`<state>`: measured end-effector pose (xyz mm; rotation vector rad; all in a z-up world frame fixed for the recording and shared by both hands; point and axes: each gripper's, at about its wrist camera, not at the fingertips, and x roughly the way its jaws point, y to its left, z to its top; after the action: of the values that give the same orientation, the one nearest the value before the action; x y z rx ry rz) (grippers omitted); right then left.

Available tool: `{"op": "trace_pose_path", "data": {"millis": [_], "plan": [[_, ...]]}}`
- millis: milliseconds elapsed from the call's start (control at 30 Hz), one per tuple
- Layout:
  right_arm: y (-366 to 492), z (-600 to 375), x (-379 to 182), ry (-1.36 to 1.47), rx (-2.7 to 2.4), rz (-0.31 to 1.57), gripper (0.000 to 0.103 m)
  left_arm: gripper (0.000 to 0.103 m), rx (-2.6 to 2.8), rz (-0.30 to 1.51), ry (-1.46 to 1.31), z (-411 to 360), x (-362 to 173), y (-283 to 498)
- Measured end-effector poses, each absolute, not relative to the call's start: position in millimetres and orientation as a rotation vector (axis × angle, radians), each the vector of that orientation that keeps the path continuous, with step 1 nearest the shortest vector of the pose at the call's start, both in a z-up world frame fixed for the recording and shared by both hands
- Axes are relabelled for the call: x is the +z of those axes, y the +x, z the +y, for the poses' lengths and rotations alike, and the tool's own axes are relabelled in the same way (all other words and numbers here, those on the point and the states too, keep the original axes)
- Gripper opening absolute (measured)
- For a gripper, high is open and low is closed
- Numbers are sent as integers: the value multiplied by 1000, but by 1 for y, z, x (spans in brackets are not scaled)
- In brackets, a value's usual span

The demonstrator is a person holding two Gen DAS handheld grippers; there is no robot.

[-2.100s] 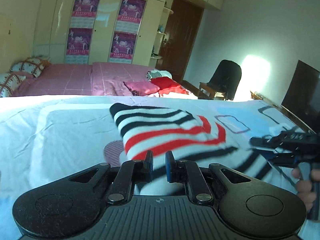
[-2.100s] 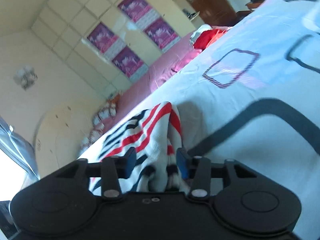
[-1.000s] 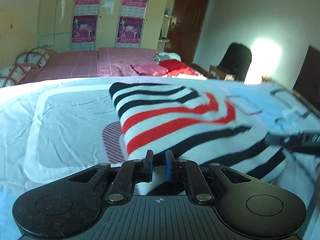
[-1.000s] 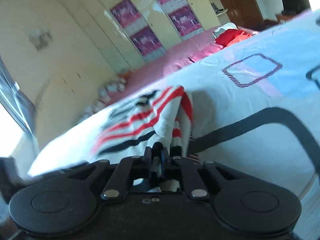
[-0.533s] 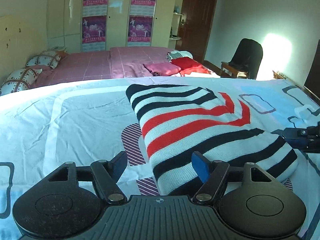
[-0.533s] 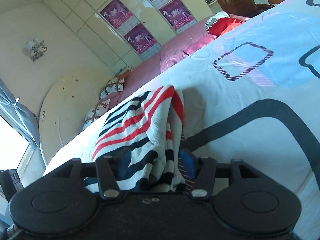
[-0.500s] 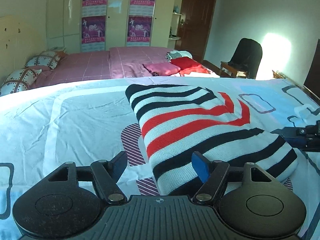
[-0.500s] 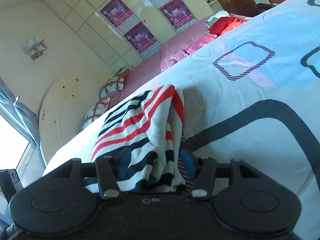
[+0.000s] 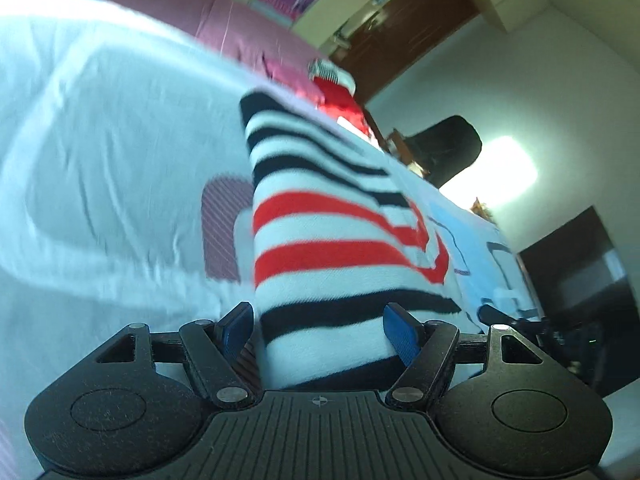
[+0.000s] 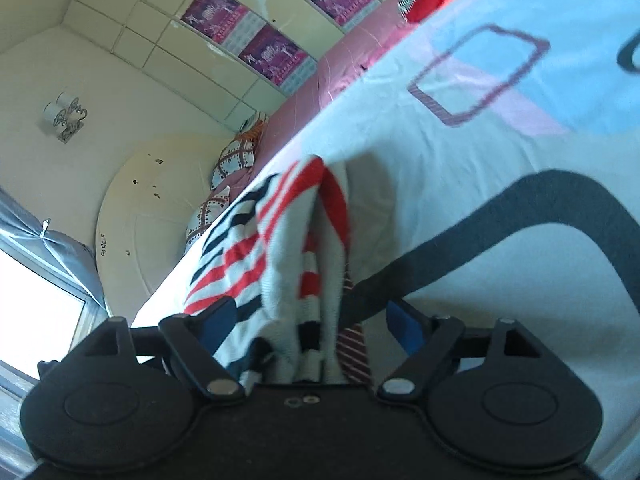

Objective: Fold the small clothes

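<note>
A folded knit sweater (image 9: pixel 332 248) with black, white and red stripes lies on the light blue bedsheet (image 9: pixel 100 152). My left gripper (image 9: pixel 322 326) is open, its blue-padded fingers either side of the sweater's near edge. In the right wrist view the sweater (image 10: pixel 288 248) shows its stacked folded edges. My right gripper (image 10: pixel 312 322) is open, its fingers spread around that end of the sweater. The right gripper also shows at the far right of the left wrist view (image 9: pixel 516 318).
A pink bed (image 9: pixel 240 20) with red clothes (image 9: pixel 340 100) stands beyond. Wardrobes with purple posters (image 10: pixel 264 48) line the wall. A dark chair (image 9: pixel 452 148), a brown door (image 9: pixel 400 28) and a dark cabinet (image 9: pixel 580 276) are at the right. Patterned pillows (image 10: pixel 232 160) lie at a round headboard.
Both grippers were shut on the sweater a second ago and have since opened and let it go. The left gripper has now tilted and moved closer over the sweater's edge.
</note>
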<state>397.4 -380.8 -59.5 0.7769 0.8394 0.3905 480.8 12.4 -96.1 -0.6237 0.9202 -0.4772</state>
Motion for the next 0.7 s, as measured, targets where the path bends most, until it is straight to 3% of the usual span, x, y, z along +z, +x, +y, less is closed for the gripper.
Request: {"op": "trace_pose_path", "data": {"millis": [300, 367, 400, 467, 633, 700], "plan": [[423, -371, -70, 798, 554, 921, 82, 73, -561, 937, -803, 7, -124, 500], [432, -363, -70, 770, 602, 956, 66, 83, -584, 938, -793, -1, -122, 505], [435, -358, -71, 755, 606, 973, 65, 90, -595, 938, -787, -5, -120, 507], [437, -352, -71, 742, 617, 970, 55, 92, -592, 927, -725, -15, -115, 511], [428, -353, -74, 739, 578, 950, 46, 64, -556, 898, -587, -31, -108, 517], [425, -351, -69, 708, 560, 945, 42, 57, -577, 887, -606, -27, -109, 517]]}}
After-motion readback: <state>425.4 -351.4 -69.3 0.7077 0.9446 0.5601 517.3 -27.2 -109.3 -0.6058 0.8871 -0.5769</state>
